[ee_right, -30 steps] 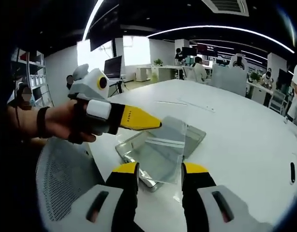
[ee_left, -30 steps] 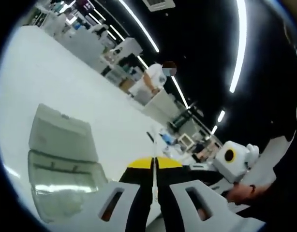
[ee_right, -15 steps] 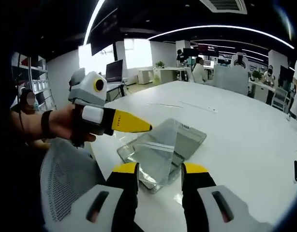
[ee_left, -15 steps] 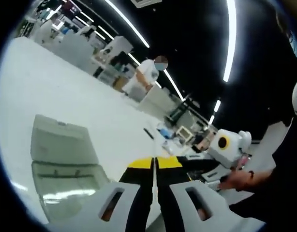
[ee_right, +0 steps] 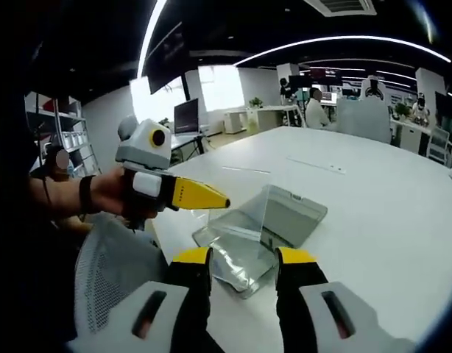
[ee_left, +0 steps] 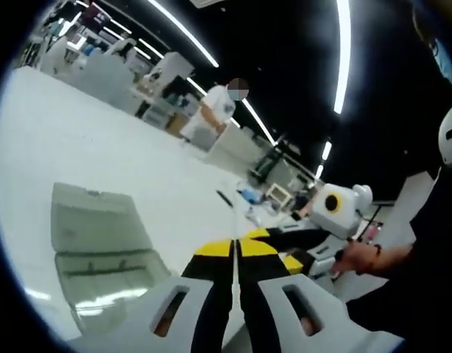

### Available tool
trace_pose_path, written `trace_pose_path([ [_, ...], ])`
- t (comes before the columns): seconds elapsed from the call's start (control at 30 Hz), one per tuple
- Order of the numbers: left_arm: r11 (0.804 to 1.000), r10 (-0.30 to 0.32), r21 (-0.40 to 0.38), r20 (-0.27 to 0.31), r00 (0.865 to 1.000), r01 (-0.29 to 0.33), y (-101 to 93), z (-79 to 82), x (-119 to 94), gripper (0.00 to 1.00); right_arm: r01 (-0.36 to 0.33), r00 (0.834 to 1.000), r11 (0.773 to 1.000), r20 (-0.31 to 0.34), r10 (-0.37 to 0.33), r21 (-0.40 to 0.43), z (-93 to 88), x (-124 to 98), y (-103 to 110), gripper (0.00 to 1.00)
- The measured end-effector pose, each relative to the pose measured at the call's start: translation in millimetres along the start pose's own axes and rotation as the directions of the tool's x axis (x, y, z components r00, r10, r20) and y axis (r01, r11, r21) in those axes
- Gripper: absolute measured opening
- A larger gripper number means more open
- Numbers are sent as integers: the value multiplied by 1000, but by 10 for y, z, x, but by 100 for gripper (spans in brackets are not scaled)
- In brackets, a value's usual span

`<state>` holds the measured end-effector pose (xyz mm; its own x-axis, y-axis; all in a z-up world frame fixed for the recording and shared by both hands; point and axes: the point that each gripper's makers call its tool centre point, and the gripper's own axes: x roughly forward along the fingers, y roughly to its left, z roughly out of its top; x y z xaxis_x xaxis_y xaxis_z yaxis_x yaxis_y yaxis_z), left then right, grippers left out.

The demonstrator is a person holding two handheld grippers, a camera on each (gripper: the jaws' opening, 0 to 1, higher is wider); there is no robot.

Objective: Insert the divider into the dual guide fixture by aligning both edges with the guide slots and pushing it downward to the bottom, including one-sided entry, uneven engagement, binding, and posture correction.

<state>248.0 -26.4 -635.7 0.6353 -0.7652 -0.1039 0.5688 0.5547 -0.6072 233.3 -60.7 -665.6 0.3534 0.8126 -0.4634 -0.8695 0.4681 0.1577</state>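
The left tool (ee_right: 220, 200) is clamped on one edge of the clear divider (ee_right: 237, 202), holding the sheet upright, above and just nearer than the guide fixture (ee_right: 277, 220) on the table (ee_right: 373, 198). The right tool (ee_right: 243, 257) stands apart and empty, below the sheet. Judged: the divider must be lowered to meet the slots.

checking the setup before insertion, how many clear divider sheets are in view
1. The divider is a clear sheet clamped in the left gripper, held upright above the guide fixture on the white table. Another lying flat could go unseen.
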Motion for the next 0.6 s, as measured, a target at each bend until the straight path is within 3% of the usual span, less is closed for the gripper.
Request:
trace_pose_path([
  [0.27,1000,-6,14,-17,1000,6,-14,-29,-50,0,-68,998,998,2,68,10,-2,-6,72,30],
  [0.6,995,-86,35,-44,995,88,-147,-49,-88,0,-132,991,991,15,132,7,64,-27,124,27],
])
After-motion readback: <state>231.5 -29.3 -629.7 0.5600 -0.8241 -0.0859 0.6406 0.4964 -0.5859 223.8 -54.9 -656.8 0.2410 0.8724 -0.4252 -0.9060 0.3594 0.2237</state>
